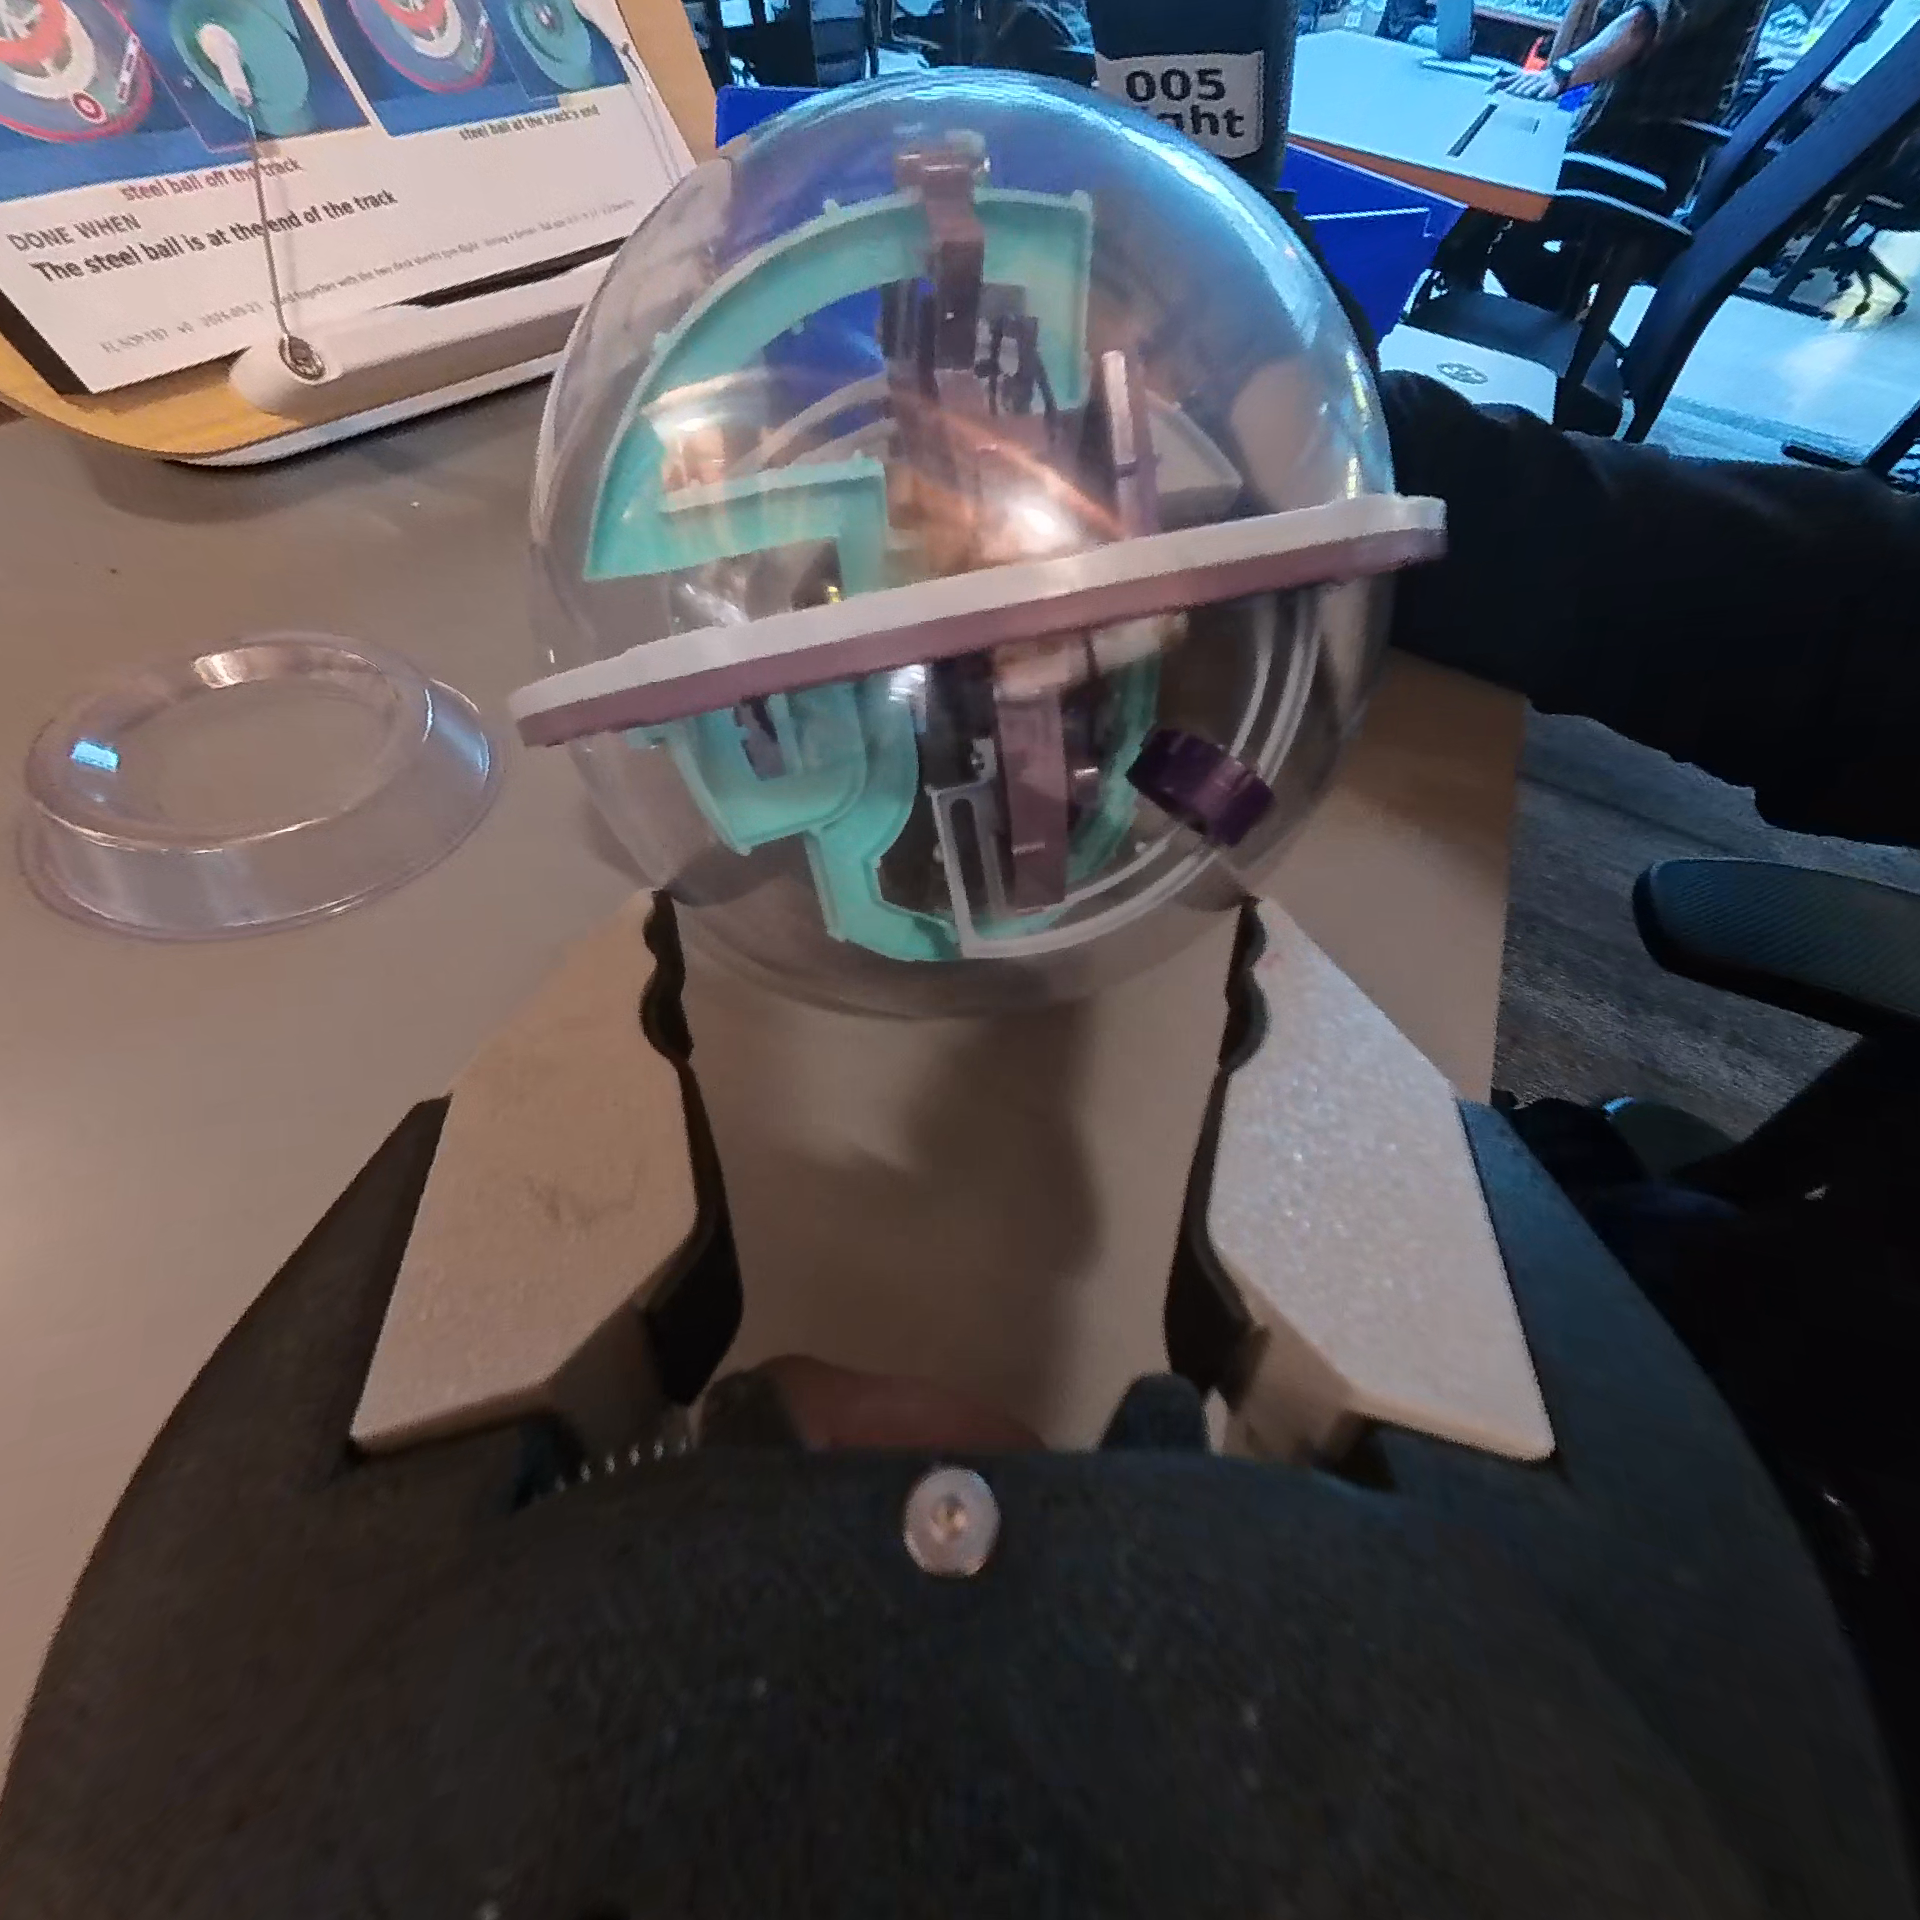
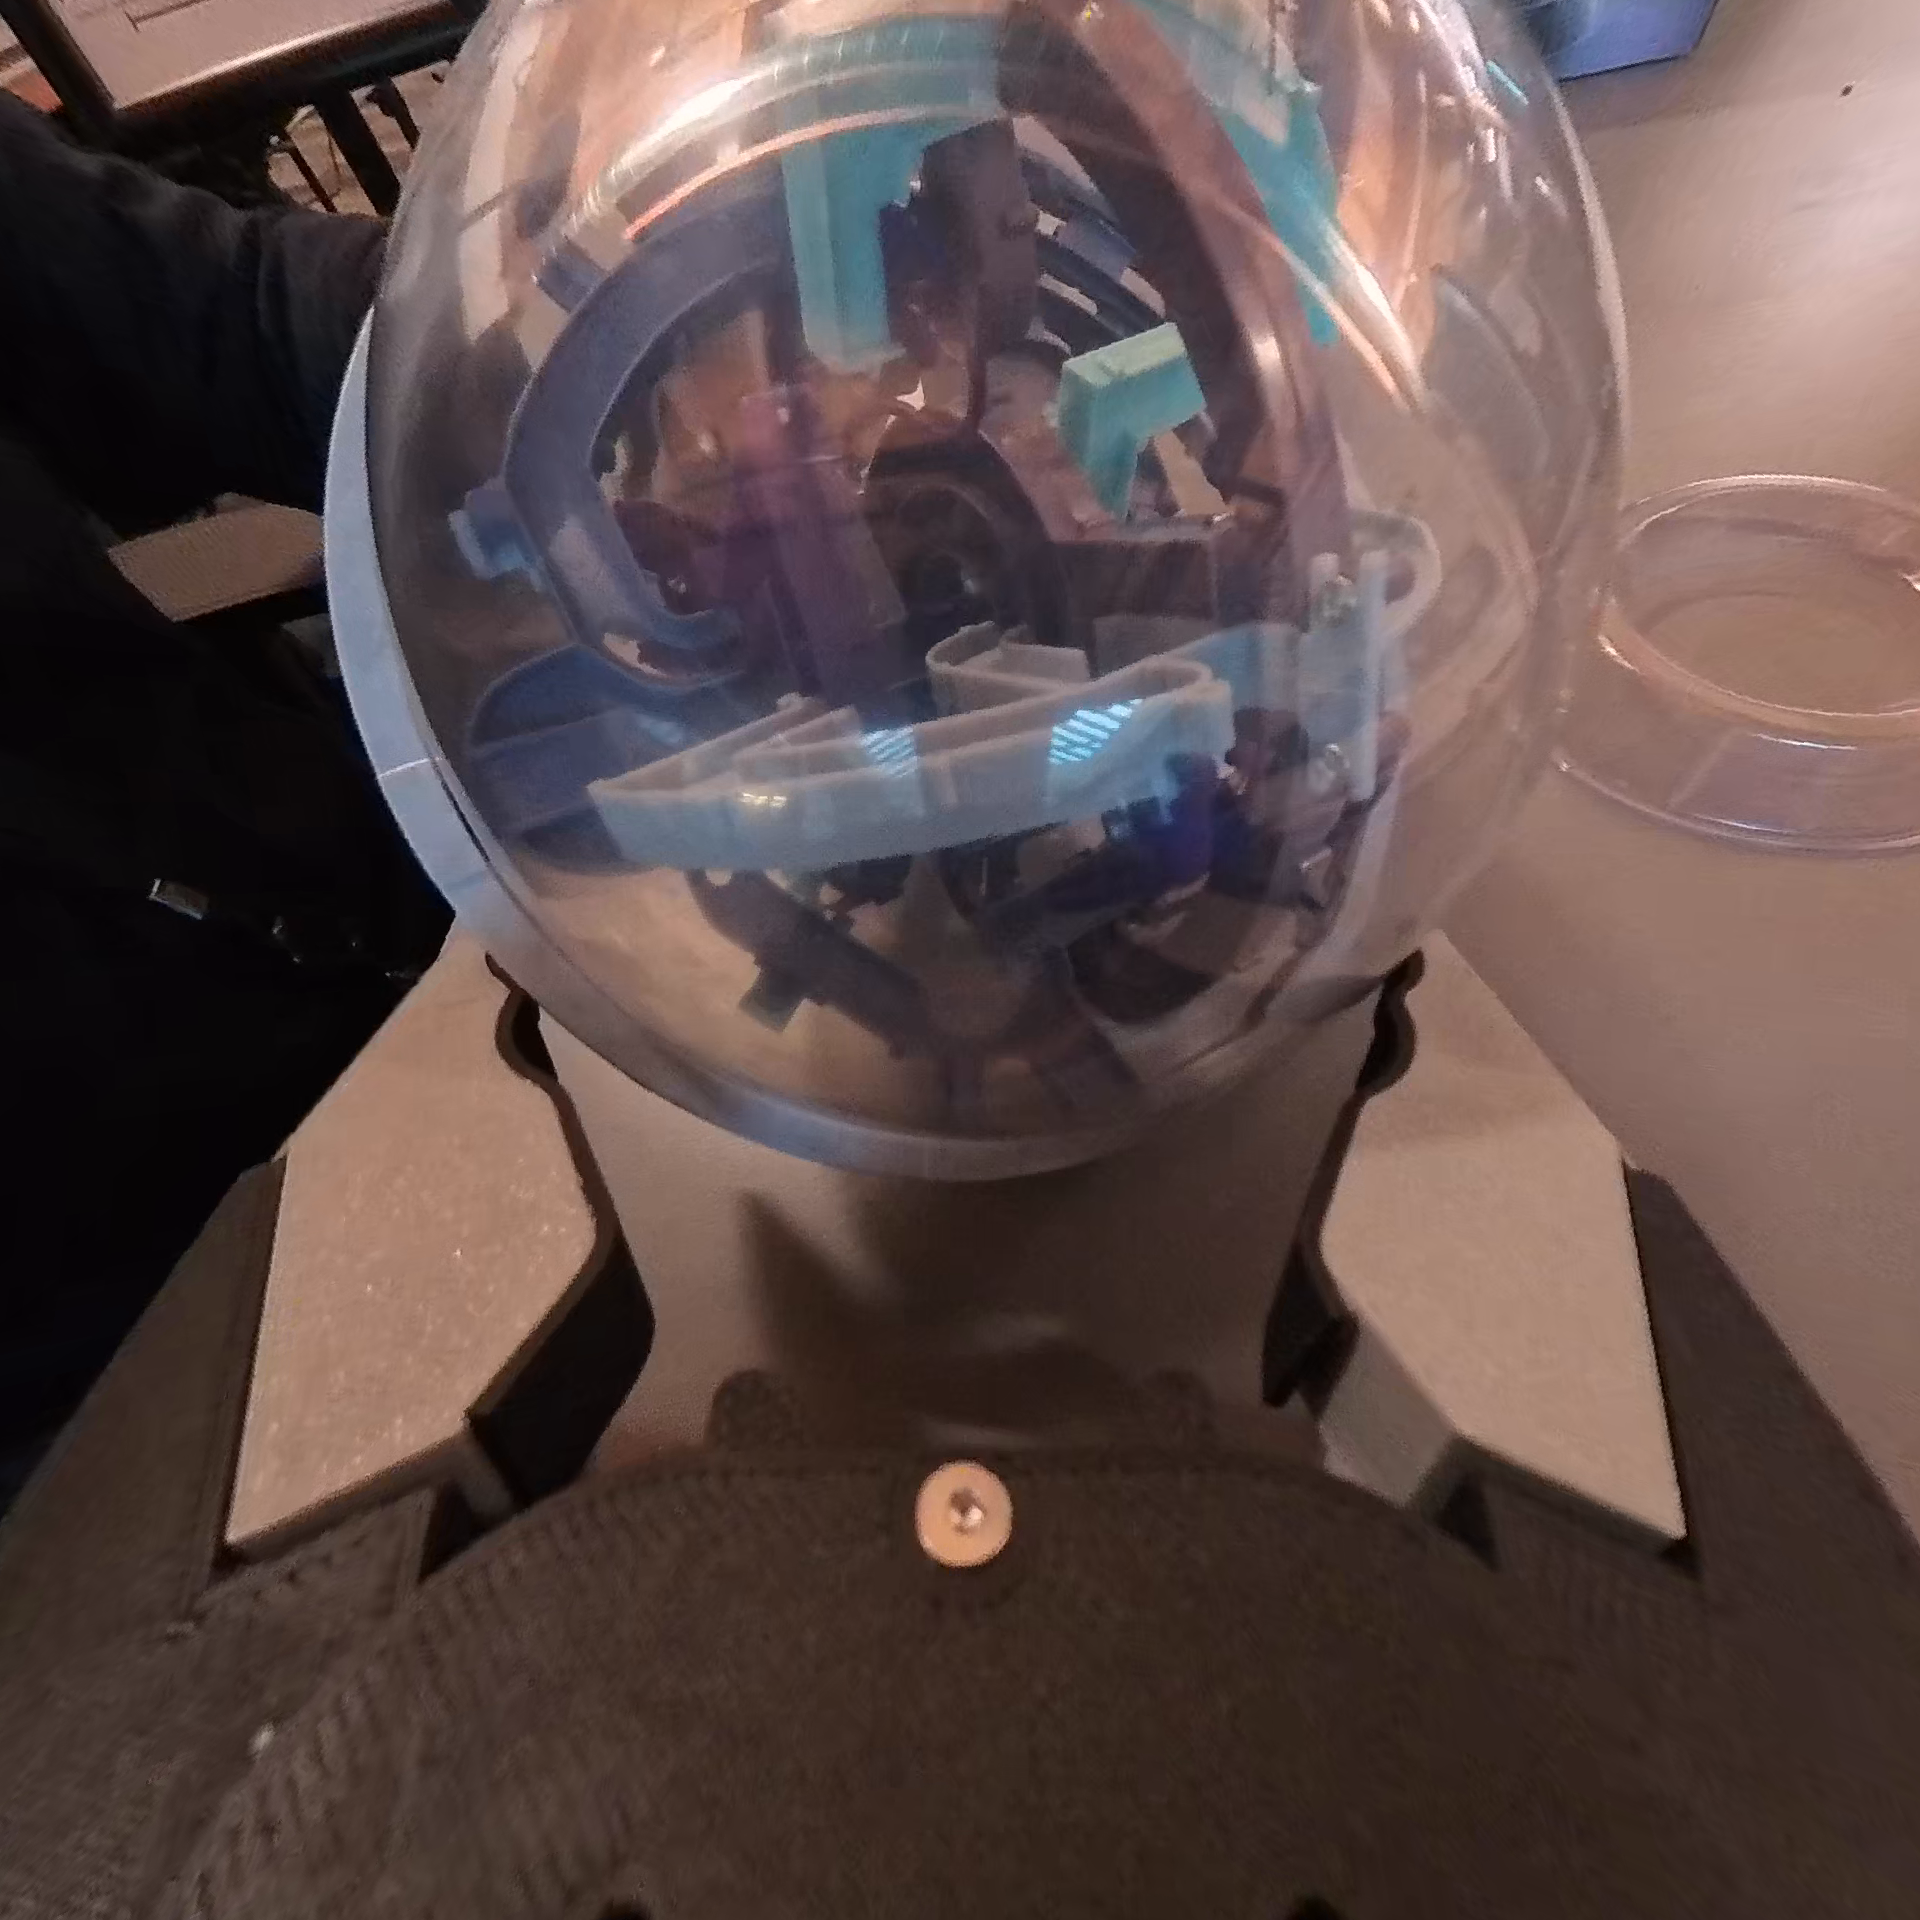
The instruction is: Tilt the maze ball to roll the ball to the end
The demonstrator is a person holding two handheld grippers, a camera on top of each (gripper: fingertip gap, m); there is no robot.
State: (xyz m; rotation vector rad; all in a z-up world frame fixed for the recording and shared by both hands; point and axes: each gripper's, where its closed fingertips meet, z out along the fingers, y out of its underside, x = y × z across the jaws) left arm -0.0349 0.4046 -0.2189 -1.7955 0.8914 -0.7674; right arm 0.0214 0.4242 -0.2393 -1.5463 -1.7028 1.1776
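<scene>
The maze ball [image 1: 966,520] is a clear sphere with teal, purple and grey tracks inside and a white-and-mauve band around its middle. It is held in the air between my two grippers. My left gripper [image 1: 956,925] has its fingers spread wide, with the tips pressed on the sphere's near lower side. My right gripper [image 2: 951,997] holds the opposite side of the maze ball [image 2: 935,571] the same way; its black body [image 1: 1184,94] shows behind the sphere in the left wrist view. I cannot make out the small steel ball inside.
A clear plastic stand [image 1: 255,779] lies on the grey table [image 1: 260,1091] left of the ball; it also shows in the right wrist view [image 2: 1766,665]. An instruction sheet on a board [image 1: 312,177] stands at the back left. A person's dark sleeve [image 1: 1662,582] and an office chair [image 1: 1787,935] are on the right.
</scene>
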